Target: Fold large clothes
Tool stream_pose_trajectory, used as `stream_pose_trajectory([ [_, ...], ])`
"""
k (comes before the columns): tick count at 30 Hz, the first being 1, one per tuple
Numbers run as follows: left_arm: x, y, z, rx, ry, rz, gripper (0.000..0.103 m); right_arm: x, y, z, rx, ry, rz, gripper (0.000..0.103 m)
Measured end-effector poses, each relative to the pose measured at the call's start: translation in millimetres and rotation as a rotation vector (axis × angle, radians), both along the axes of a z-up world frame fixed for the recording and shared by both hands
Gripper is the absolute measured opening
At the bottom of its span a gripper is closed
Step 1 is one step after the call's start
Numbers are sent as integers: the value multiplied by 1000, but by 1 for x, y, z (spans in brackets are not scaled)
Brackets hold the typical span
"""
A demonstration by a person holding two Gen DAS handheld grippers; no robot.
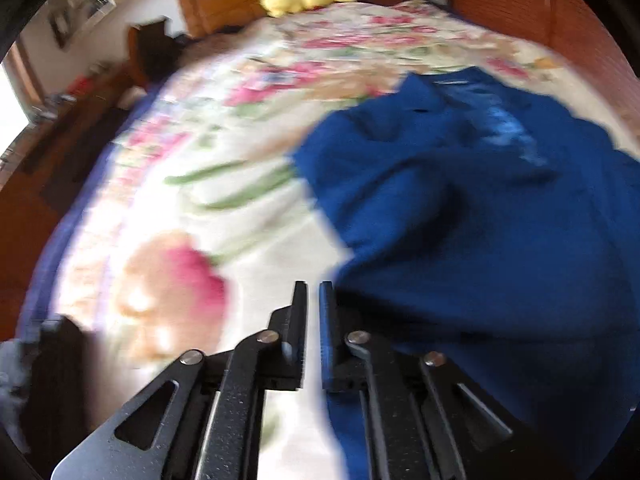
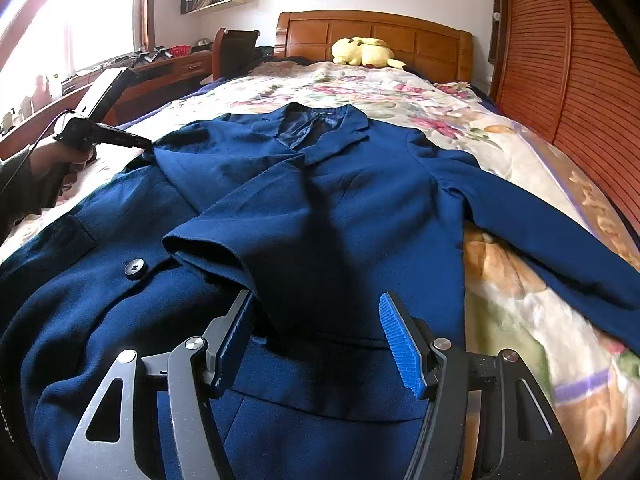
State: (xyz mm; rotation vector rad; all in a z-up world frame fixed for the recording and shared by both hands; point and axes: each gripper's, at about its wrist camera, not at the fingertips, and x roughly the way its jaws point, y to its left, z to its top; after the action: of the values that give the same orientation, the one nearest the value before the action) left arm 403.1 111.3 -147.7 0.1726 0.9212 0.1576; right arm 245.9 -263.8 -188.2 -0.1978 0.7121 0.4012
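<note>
A large dark blue jacket (image 2: 340, 200) lies on the flowered bedspread (image 2: 400, 92), collar toward the headboard. Its left sleeve (image 2: 224, 216) is folded across the chest; its right sleeve (image 2: 540, 216) stretches out to the right. My right gripper (image 2: 316, 308) is open and empty, low over the jacket's lower front, jaws wide apart. My left gripper (image 1: 314, 292) is shut with nothing between its fingers, over the bedspread (image 1: 208, 152) just left of the jacket's edge (image 1: 460, 208). The left view is blurred. The left gripper (image 2: 146, 144) also shows in the right wrist view near the jacket's left shoulder.
A yellow plush toy (image 2: 364, 52) lies by the wooden headboard (image 2: 376, 32). A slatted wooden wardrobe (image 2: 560, 80) stands to the right of the bed. A desk with clutter (image 2: 152, 64) and a chair (image 2: 236, 48) stand left, under the window.
</note>
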Motion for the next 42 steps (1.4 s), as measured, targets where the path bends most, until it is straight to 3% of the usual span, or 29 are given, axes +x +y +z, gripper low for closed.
stream_pose_trajectory([
  [3,-11,12,10,-86,-25,-12,5,1,0,0,-2,2,-1,65],
  [7,-30,16,27,-116,-87,-23,6,3,-1,0,-3,5,-4,65],
  [16,-85,0,48,-251,-171,-115,34,6,-3,3,-4,20,-3,65],
  [19,-105,-6,39,-297,-162,-138,34,3,0,11,-34,1,-10,65],
  [29,-163,-30,12,-303,-126,-139,35,-9,33,40,-32,-14,64,65],
  [42,-202,-66,1,-292,-124,-182,35,17,78,26,-99,77,140,65],
])
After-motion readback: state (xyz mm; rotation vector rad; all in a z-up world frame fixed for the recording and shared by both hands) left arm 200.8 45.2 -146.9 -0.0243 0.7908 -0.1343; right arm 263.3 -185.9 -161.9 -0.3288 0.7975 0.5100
